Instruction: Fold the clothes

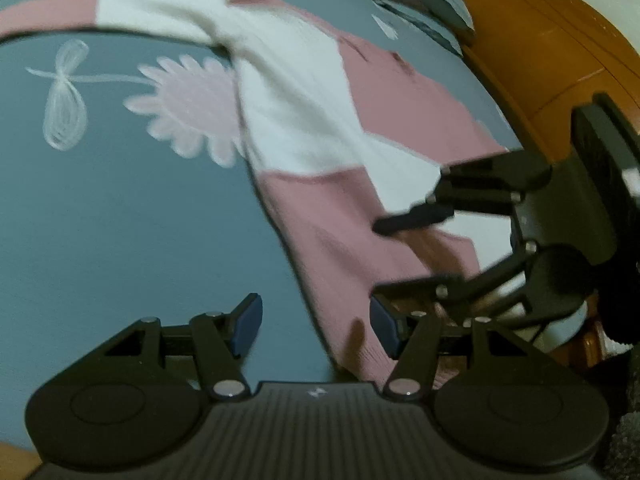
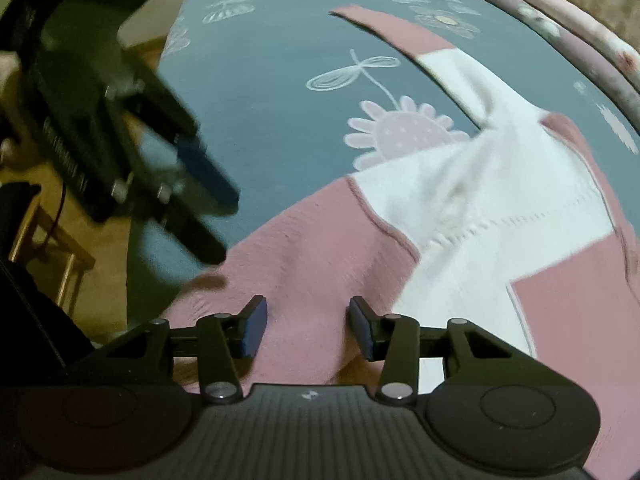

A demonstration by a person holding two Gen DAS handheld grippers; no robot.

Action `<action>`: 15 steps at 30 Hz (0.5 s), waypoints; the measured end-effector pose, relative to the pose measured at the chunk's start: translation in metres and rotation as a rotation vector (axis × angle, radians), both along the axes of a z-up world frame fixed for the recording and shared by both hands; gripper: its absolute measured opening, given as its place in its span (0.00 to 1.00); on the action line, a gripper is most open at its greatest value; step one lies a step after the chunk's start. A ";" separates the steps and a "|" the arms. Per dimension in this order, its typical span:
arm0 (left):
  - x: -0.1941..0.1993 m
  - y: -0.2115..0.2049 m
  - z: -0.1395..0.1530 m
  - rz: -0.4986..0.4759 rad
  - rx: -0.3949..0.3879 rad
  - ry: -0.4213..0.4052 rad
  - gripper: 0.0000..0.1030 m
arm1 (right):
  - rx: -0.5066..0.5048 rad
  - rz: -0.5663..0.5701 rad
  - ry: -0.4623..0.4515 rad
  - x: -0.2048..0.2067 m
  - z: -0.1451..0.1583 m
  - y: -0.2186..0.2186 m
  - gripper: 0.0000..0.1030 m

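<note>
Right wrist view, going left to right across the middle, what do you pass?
The other tool, the left one → bare blue bedspread → pink flower print → white panel of the sweater → its pink edge.

**Blue-grey bedspread, wood on both sides**

I see a blue-grey bedspread point(image 1: 120, 220) printed with pale pink flowers point(image 2: 404, 132) and white outlined leaves point(image 1: 64, 96). Orange-brown wooden furniture point(image 1: 540, 40) runs along its edge in my left view. In my right view, a tan floor point(image 2: 108, 264) and a light wooden stool point(image 2: 52, 236) sit beside the bed, with rolled floral bedding point(image 2: 560, 32) along the far edge. The light is dim and warm.
</note>
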State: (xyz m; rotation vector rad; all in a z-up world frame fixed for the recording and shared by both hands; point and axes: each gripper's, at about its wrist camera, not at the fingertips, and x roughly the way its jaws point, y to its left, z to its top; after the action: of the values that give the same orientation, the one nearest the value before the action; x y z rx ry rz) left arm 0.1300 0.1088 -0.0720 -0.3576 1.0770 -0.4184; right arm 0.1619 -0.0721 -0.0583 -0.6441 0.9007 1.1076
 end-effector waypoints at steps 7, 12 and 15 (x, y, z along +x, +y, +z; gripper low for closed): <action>-0.001 -0.007 -0.010 0.063 -0.064 -0.009 0.55 | 0.012 -0.095 0.013 -0.002 0.009 -0.039 0.58; -0.001 -0.007 -0.015 0.122 -0.116 -0.012 0.27 | 0.001 -0.188 -0.004 -0.006 0.015 -0.074 0.58; -0.005 -0.004 -0.012 0.151 -0.114 -0.029 0.08 | 0.014 -0.251 0.010 -0.006 0.016 -0.093 0.58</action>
State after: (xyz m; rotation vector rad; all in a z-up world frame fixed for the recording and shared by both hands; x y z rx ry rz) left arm 0.1251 0.1044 -0.0835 -0.5289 0.9931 -0.3493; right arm 0.1558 -0.1652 -0.0421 -0.4993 0.9534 0.8919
